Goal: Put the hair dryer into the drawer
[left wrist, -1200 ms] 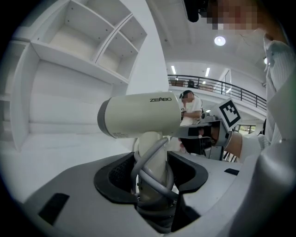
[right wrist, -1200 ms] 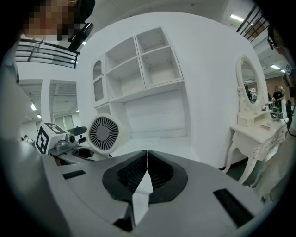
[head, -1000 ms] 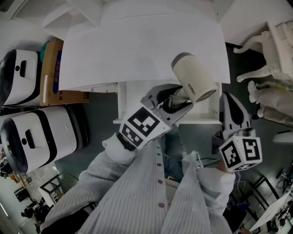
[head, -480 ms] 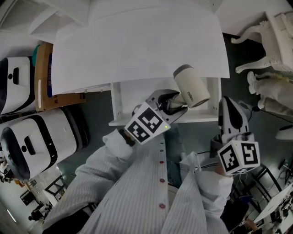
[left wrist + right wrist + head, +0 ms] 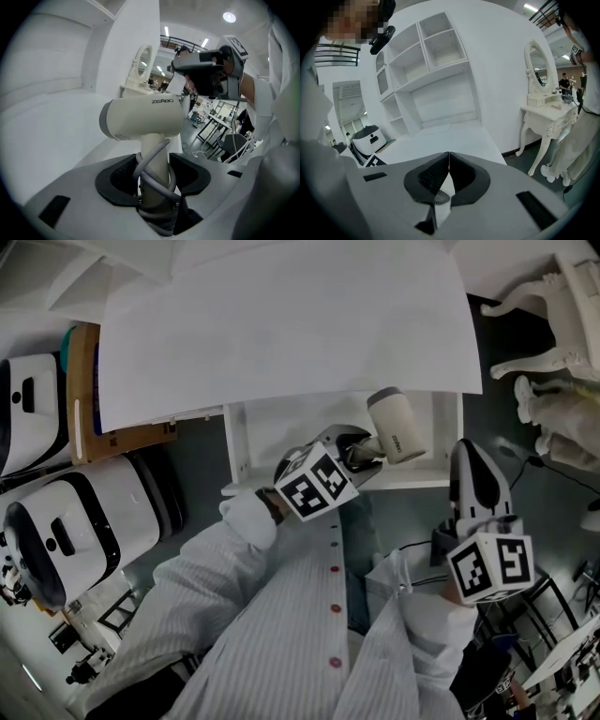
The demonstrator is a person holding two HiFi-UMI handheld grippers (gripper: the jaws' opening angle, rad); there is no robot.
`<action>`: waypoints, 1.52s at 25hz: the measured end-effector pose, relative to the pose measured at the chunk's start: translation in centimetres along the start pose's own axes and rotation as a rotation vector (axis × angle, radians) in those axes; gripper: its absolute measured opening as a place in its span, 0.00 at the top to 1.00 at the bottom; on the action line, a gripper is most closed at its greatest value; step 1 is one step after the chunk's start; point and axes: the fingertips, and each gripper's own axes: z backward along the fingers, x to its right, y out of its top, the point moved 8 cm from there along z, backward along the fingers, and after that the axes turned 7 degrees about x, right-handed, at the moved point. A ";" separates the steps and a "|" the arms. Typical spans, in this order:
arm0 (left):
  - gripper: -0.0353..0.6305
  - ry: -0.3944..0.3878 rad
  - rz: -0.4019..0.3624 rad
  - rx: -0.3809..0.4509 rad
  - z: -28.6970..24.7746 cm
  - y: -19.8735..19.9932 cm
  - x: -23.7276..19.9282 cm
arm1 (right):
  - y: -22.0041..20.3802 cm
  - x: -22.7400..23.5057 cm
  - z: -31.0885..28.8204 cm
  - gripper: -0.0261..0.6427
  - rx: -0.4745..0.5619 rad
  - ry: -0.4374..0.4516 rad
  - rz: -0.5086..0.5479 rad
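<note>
The cream hair dryer (image 5: pixel 398 427) hangs over the right part of the open white drawer (image 5: pixel 235 448), which is pulled out from under the white table top (image 5: pixel 281 324). My left gripper (image 5: pixel 366 450) is shut on its handle, and the barrel points up and to the right. In the left gripper view the dryer (image 5: pixel 140 119) stands upright between the jaws of the left gripper (image 5: pixel 154 176), its grey cord (image 5: pixel 157 180) wound round the handle. My right gripper (image 5: pixel 473 479) hovers off the drawer's right front corner, shut and empty; its tips (image 5: pixel 448 157) meet.
Two white machines (image 5: pixel 75 521) and a cardboard box (image 5: pixel 82 390) stand left of the table. A white dressing table with an oval mirror (image 5: pixel 543 101) and a person's legs (image 5: pixel 548 418) are on the right. Open white shelves (image 5: pixel 426 61) rise behind the table.
My left gripper has sunk with the hair dryer toward the open drawer and tipped further down. The right gripper has dropped a little, still shut.
</note>
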 end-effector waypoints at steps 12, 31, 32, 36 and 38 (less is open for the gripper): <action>0.61 -0.031 -0.041 -0.209 -3.5 -5.6 -2.1 | -3.0 -0.2 -1.9 0.94 -0.074 0.034 -0.032; 0.61 -0.007 -0.126 -0.343 -5.4 -10.1 -3.6 | -5.8 -1.2 -2.3 0.94 -0.142 0.060 -0.064; 0.61 -0.009 -0.127 -0.346 -5.5 -10.2 -3.6 | -5.9 -1.1 -2.2 0.94 -0.144 0.058 -0.066; 0.61 -0.009 -0.139 -0.361 -5.9 -10.7 -3.5 | -6.4 -1.1 -2.0 0.94 -0.150 0.053 -0.069; 0.61 -0.005 -0.144 -0.363 -5.9 -11.0 -3.5 | -6.6 -1.2 -2.0 0.94 -0.153 0.053 -0.071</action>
